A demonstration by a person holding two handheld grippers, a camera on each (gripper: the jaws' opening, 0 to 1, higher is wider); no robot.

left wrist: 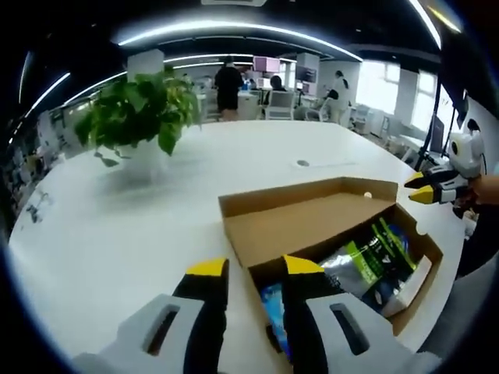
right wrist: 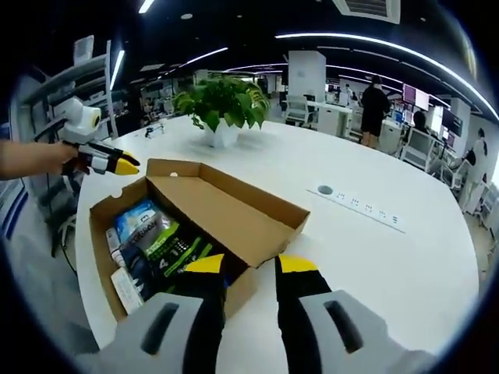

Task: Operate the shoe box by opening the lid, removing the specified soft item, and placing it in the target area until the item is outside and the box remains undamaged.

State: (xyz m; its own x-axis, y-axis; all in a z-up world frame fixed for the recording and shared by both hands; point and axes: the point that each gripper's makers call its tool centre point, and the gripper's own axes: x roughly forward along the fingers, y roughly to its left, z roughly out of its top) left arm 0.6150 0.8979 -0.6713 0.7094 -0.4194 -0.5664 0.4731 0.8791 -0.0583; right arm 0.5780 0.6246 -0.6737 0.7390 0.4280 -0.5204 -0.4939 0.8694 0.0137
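The cardboard shoe box [left wrist: 312,226] was positioned on the white counter [left wrist: 117,234] with its lid [right wrist: 234,206] raised and folded back. Soft packaged items [left wrist: 374,261] (green, black and blue wrappers) were seen inside the box, none of them outside it. The left claw [left wrist: 255,269] was held above the near corner of the box with its yellow-tipped jaws parted by a moderate gap; nothing was gripped. The right claw [right wrist: 251,265] was held over the box's front wall, its jaws likewise parted and empty. In the left gripper view the right claw appeared at the far right edge, held in a hand [left wrist: 487,191]. A potted plant [right wrist: 222,105] was located further along the counter, well apart from the box. A cable port [right wrist: 325,190] was set into the counter surface.
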